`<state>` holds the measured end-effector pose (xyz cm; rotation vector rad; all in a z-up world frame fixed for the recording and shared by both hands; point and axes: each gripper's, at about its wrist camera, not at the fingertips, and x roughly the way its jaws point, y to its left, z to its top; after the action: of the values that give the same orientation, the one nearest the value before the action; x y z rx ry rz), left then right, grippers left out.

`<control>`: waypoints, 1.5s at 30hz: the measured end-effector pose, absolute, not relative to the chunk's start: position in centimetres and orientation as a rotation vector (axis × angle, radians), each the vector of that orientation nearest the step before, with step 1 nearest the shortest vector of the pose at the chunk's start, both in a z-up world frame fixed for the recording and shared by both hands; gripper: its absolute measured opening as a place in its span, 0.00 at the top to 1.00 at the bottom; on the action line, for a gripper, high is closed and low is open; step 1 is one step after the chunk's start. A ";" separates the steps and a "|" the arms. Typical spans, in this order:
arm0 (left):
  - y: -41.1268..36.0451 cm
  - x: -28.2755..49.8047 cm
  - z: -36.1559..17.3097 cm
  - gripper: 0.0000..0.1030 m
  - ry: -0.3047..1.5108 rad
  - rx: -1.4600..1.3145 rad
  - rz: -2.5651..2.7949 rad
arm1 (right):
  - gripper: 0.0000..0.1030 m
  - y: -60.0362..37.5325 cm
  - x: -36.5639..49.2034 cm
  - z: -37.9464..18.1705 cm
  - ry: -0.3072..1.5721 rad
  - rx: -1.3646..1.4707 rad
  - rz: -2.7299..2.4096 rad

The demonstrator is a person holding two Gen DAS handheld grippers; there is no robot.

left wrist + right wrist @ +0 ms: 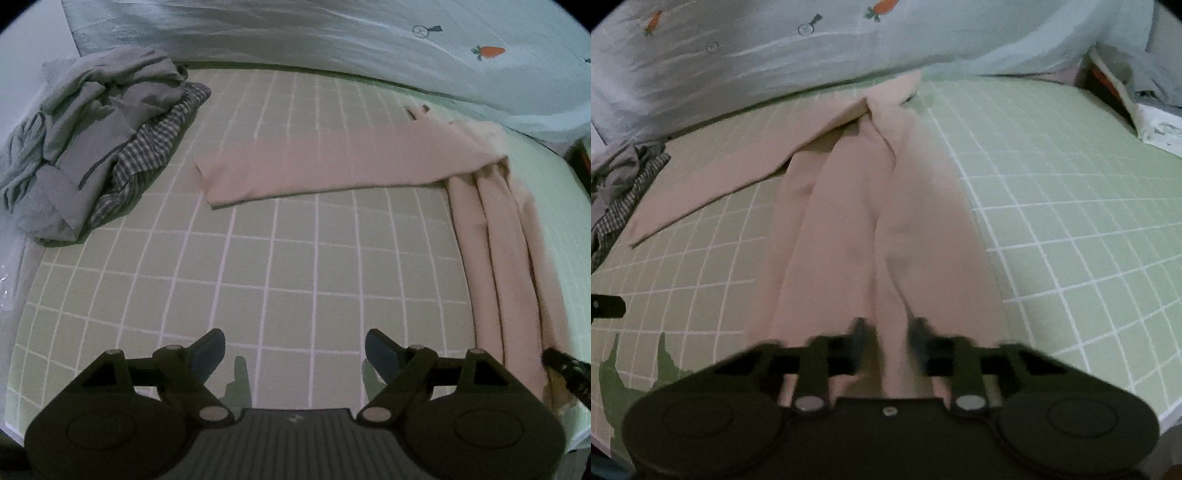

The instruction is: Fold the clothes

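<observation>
A long pale pink garment (332, 162) lies on the green grid bed sheet (258, 266). One part stretches across the far middle, and the other runs in lengthwise folds down the right side. My left gripper (295, 354) hangs open over bare sheet, to the left of the folds, with nothing between its fingers. In the right wrist view the folded length of the pink garment (923, 229) runs straight up from my right gripper (888, 343). That gripper is blurred and shut on the near end of the fabric.
A heap of grey and checked clothes (99, 147) sits at the far left. A pale blanket with carrot prints (369, 48) lines the back edge. The right side of the sheet (1071, 184) ends at the mattress edge, with clutter (1126, 85) beyond.
</observation>
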<state>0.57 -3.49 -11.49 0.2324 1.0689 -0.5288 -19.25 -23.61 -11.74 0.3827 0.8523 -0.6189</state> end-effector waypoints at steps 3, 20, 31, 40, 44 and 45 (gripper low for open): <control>-3.3 0.2 -11.4 0.19 1.065 0.235 -0.547 | 0.97 -22.6 -20.3 -10.3 0.809 0.324 -0.657; -3.4 2.1 -11.4 0.19 1.070 0.177 -0.507 | 0.38 -22.1 -18.7 -9.3 0.784 0.321 -0.575; -3.8 8.8 -11.5 0.19 1.070 0.058 -0.332 | 0.00 -28.0 -15.4 -8.6 0.706 0.350 -0.611; -5.7 16.3 -13.3 0.21 1.075 0.006 -0.224 | 0.02 -38.3 -8.7 -8.5 0.641 0.474 -0.671; -6.5 19.3 -14.2 0.25 1.095 -0.004 -0.189 | 0.34 -43.3 -5.0 -9.3 0.645 0.557 -0.672; -6.7 19.8 -14.4 0.27 1.094 -0.002 -0.180 | 0.43 -44.4 -4.2 -9.6 0.645 0.571 -0.662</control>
<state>19.83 -6.70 -14.39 -0.0022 1.0937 -0.1802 -4.15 -44.42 -9.62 0.5712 0.6455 -0.6620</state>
